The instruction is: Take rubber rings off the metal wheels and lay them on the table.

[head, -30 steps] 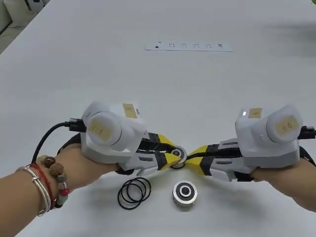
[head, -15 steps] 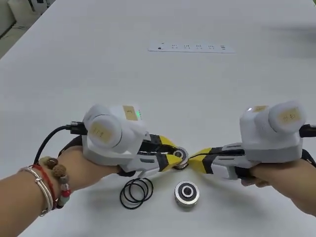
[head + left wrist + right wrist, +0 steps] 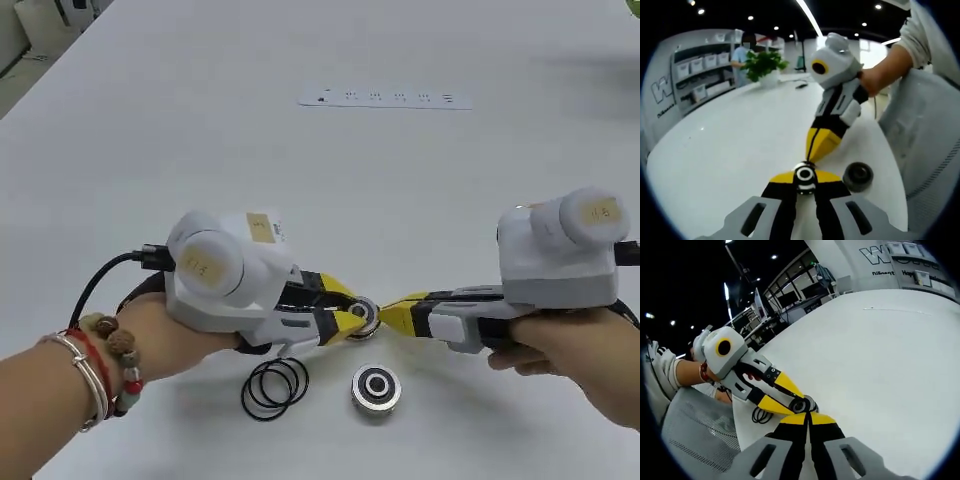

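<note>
One broad white table [image 3: 200,120] carries the whole scene. Above its near edge, the left gripper [image 3: 355,316] and the right gripper [image 3: 388,314] are held nose to nose, each in one of the person's hands. The left gripper's yellow-tipped jaws are clamped on a small metal wheel [image 3: 364,314], held up off the table. The right gripper's jaws are pressed together with only a thin seam between them, and their tips touch that wheel from the opposite side; whether they pinch a ring there is too small to tell. A white power strip [image 3: 385,98] lies far back on the table, well apart from the work. Just below the grippers, a second metal wheel [image 3: 376,388] lies flat on the tabletop. Beside it to the left, a few black rubber rings [image 3: 274,385] lie overlapping one another on the surface.
</note>
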